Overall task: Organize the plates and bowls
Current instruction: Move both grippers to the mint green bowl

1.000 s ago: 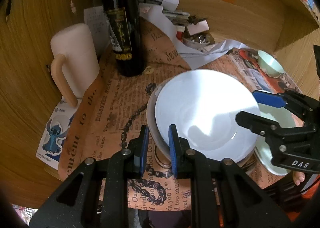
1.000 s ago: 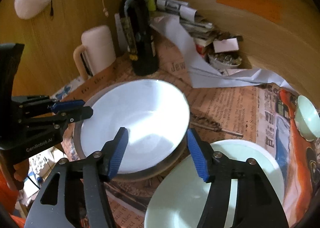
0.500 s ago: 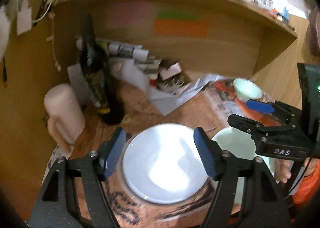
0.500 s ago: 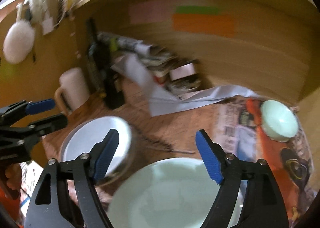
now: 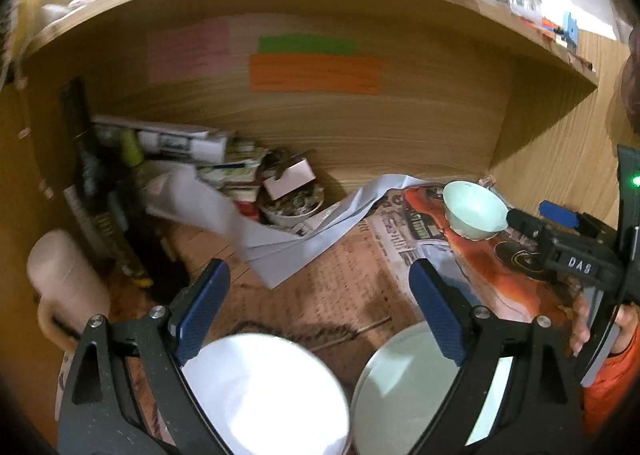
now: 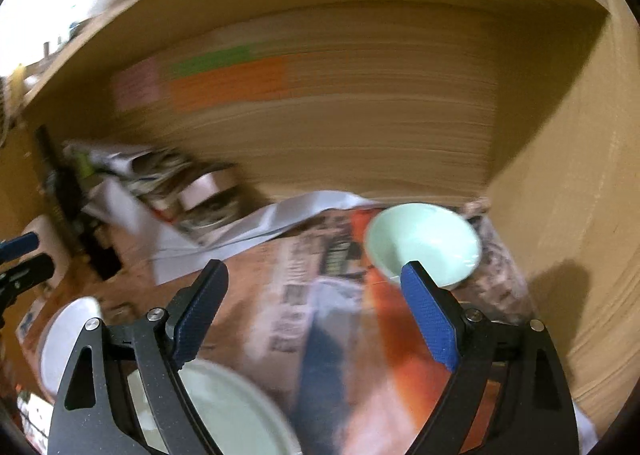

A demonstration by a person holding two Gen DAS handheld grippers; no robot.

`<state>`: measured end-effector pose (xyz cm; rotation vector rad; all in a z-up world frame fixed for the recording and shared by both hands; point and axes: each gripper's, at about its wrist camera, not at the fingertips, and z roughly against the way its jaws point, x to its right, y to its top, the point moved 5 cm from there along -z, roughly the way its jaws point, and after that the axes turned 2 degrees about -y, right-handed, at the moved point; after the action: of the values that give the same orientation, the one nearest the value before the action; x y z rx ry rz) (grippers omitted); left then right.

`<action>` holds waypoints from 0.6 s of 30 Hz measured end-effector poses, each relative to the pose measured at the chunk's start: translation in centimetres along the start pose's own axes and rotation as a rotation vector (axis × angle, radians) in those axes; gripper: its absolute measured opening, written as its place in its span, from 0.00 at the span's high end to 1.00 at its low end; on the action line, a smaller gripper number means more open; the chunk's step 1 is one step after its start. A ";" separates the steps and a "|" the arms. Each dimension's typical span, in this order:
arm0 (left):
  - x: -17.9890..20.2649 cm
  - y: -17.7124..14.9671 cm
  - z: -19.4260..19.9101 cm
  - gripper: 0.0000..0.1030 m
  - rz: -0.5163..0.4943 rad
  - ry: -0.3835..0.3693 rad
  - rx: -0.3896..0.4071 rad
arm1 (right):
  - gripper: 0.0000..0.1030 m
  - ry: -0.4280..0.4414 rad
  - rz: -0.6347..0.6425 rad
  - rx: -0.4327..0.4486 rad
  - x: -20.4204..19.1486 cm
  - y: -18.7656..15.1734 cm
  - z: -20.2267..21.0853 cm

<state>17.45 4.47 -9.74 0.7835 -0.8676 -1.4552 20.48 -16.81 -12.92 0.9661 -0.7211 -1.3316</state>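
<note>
While I hold both tools up over the newspaper-covered desk (image 5: 344,283), the wooden alcove (image 5: 360,127) fills everything from nine through twelve to three o'clock. In the left wrist view the white plate (image 5: 260,395) sits at six o'clock, the pale green plate (image 5: 404,387) just beside it at five, and the small green bowl (image 5: 474,209) waits well apart at two o'clock. My left gripper (image 5: 320,311) has just been opening and grips nothing; my right gripper (image 6: 316,307) has also been spreading, empty, with the bowl behind its right fingertip (image 6: 428,311). My worry: the right view is badly smeared, so I could misjudge the approach, clip the bowl's rim and tip it, or skid it across the loose paper.
</note>
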 end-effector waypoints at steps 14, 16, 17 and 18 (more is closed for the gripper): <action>4.8 3.7 -9.1 0.11 -0.057 -0.034 -0.128 | 0.16 -0.184 -0.143 -0.105 9.0 -0.1 -7.0; 5.5 4.0 -10.6 0.11 -0.067 -0.042 -0.159 | 0.16 -0.192 -0.164 -0.133 9.9 -0.5 -8.1; 5.8 4.1 -11.1 0.11 -0.069 -0.047 -0.169 | 0.16 -0.196 -0.175 -0.148 10.3 -0.7 -8.6; 6.2 4.1 -12.0 0.11 -0.072 -0.055 -0.190 | 0.16 -0.199 -0.183 -0.158 10.6 -0.9 -9.1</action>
<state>29.45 -2.53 -11.92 0.6400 -0.7361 -1.6031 29.43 -25.80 -18.85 0.7946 -0.6778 -1.6375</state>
